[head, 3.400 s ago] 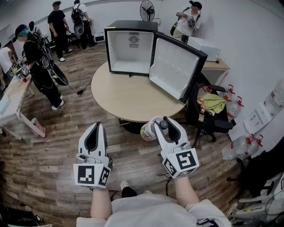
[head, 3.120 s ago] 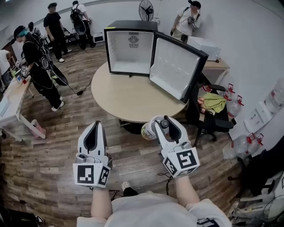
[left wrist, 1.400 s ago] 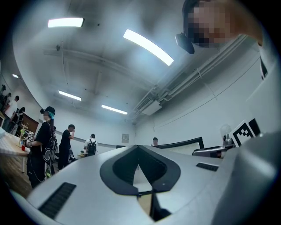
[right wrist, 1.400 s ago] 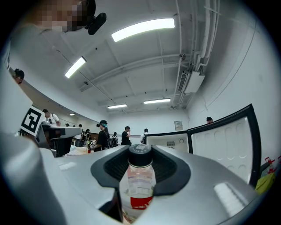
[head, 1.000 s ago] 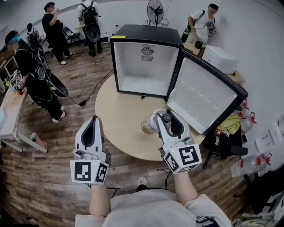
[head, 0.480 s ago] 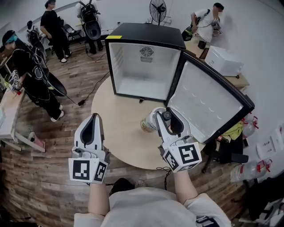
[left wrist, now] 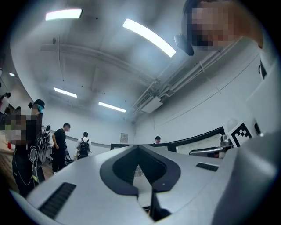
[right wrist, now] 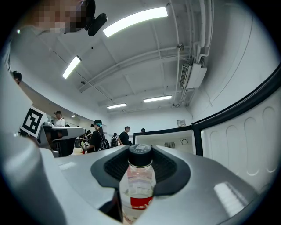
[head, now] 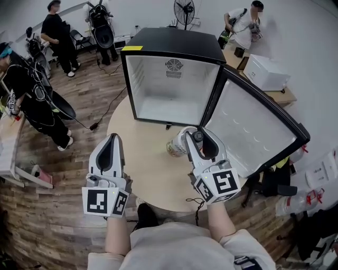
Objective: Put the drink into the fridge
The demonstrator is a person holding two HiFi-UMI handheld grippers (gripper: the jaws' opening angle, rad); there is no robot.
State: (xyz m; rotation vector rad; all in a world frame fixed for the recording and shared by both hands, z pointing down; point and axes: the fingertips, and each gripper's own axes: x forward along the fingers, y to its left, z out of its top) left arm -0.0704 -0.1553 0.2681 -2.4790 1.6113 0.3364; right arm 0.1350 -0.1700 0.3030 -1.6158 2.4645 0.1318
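A clear drink bottle with a black cap and a red label lies sideways in my right gripper, which is shut on it, above the round wooden table. The right gripper view shows the bottle between the dark pads of the right gripper. The black mini fridge stands on the table's far side, white and bare inside, and its door hangs open to the right. My left gripper is shut on nothing at the table's near left edge. Its meeting jaws fill the left gripper view.
The open door juts out just right of the bottle. Several people stand at the left and back on the wooden floor. A fan stands behind the fridge, a white box on a desk at the right, and a black chair below the door.
The view has moved closer to the table and fridge. Both grippers, earlier over the floor, now hang over the table. The right one still holds the bottle.
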